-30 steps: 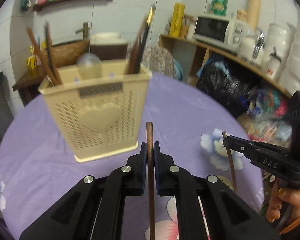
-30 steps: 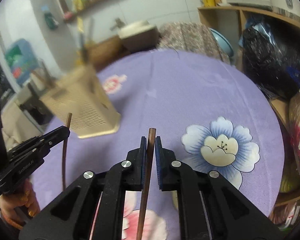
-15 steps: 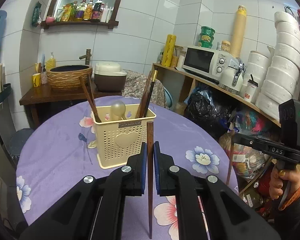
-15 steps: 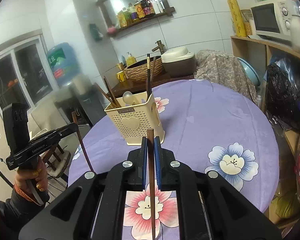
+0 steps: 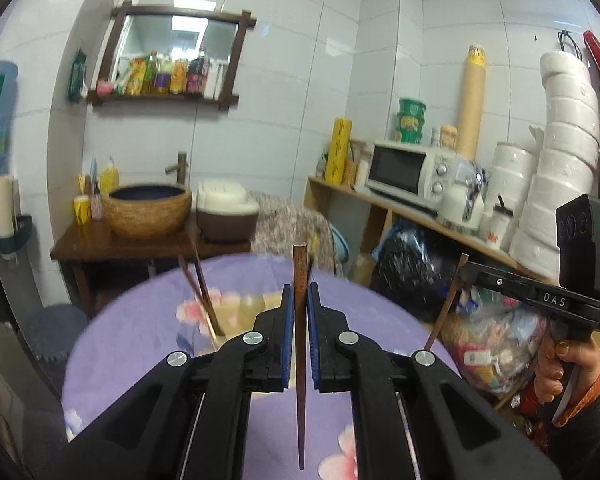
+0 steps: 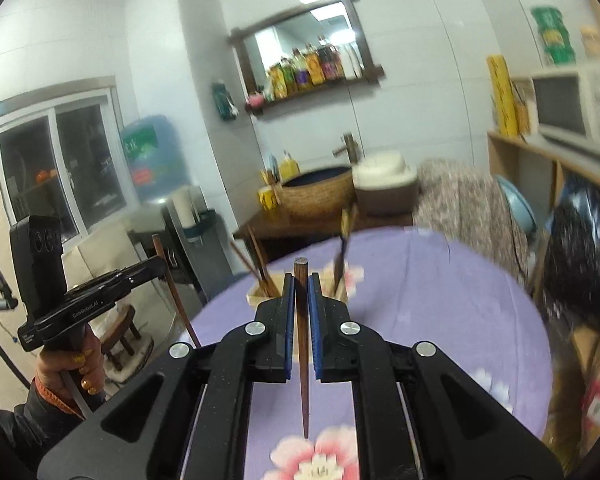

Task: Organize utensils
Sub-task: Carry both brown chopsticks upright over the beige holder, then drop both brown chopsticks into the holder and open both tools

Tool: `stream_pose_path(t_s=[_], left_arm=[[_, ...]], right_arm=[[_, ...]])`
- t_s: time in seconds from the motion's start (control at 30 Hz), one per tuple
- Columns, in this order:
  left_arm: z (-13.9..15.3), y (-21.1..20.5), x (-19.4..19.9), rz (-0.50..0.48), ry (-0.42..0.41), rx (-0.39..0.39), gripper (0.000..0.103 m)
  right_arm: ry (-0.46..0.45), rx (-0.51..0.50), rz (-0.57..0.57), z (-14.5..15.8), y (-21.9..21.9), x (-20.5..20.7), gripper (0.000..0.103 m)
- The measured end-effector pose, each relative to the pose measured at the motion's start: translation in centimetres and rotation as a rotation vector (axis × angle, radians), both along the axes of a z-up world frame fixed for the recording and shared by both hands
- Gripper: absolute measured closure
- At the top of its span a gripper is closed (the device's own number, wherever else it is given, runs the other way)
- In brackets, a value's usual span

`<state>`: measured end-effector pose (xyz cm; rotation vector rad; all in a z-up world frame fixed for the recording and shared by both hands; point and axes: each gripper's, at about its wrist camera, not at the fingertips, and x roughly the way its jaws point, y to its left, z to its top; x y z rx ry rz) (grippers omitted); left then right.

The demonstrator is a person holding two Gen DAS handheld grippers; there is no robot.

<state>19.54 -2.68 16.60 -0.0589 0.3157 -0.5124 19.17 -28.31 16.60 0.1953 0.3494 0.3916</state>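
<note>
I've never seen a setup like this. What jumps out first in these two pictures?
Black tongs fill the bottom of each view, each clamped on an upright brown chopstick. Beyond them, on a round table with a purple flowered cloth, a cream basket already holds more chopsticks. On the back wall hangs a wood-framed mirror with bottles on its shelf.

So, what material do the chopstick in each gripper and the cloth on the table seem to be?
Both chopsticks: apparently dark wood, reddish-brown and matte with faint grain. Tablecloth: lilac with printed flowers; smooth fabric or vinyl, unclear through blur.
</note>
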Motion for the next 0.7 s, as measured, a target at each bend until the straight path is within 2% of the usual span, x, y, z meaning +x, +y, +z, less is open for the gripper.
stream_pose_path(t_s=[0.17, 0.27, 0.33, 0.43, 0.7], left_arm=[[5.9, 0.0, 4.2, 0.098, -0.090, -0.037, 0.095], [7.0, -0.2, 6.5, 0.148, -0.104, -0.069, 0.095], [6.7, -0.3, 7.9, 0.174, -0.101, -0.077, 0.095], [4.9, -0.6, 9.4, 0.212, -0.115, -0.064, 0.095], [-3.9, -1.6, 11.1, 0.204, 0.006, 0.017, 0.095]], right_arm=[[-0.106, -0.012, -0.054, 7.4, 2.1, 4.7, 0.095], [-0.144, 0.003, -0.088, 9.6, 3.1, 7.2, 0.095], [-0.163, -0.009, -0.108, 10.0, 3.9, 8.6, 0.095], [-0.170, -0.074, -0.138, 8.4, 5.6, 10.6, 0.095], [0.008, -0.120, -0.109, -1.2, 7.2, 14.2, 0.095]])
